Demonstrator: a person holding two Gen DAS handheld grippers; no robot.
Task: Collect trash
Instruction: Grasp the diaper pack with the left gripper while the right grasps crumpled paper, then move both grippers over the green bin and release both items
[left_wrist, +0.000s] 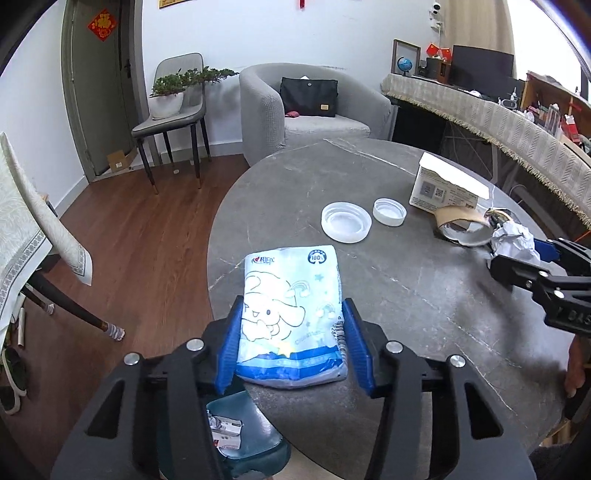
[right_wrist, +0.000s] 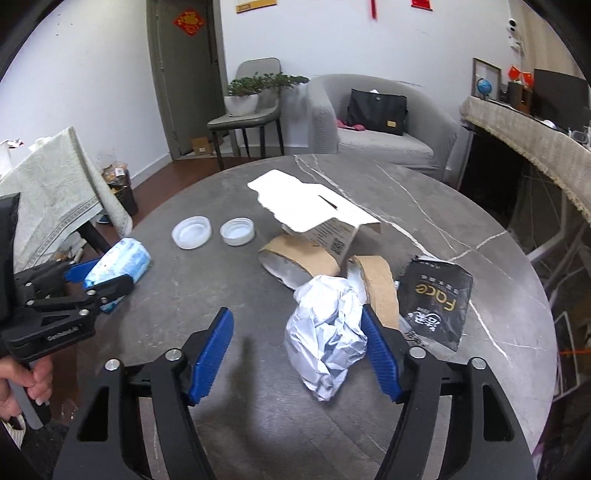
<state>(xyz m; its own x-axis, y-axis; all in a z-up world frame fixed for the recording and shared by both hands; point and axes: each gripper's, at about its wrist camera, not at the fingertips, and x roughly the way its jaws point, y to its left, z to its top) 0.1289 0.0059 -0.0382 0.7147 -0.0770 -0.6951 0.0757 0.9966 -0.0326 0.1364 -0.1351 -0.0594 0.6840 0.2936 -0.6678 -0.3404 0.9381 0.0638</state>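
Left tool (left_wrist: 291, 345): closed on the tissue pack (left_wrist: 291, 317), blue pads pressing both long sides near its lower end.
Right tool (right_wrist: 299, 354): open around the paper ball (right_wrist: 327, 332); right pad touching it, left pad well clear.
Tissue pack: lying flat at the near left edge of the bench (left_wrist: 424, 314); likely light, soft, squashy under the pads; slick film wrap, so a grip across the narrow width looks safest.
Paper ball: on the bench just in front of the tape roll (right_wrist: 299, 258); probably very light, crushable, springy; best pinched through its bulky middle.
Other trash: two plastic lids (right_wrist: 192, 232) side by side, a torn white box (right_wrist: 317, 210), a black pouch (right_wrist: 437, 299).
Pack print: cartoon puppy, a "100%" badge, a red brand mark too small to read.
Pouch print: gold lettering, seemingly "FACE", seen upside down.
Left tool body: white lettering, too blurred to read surely.
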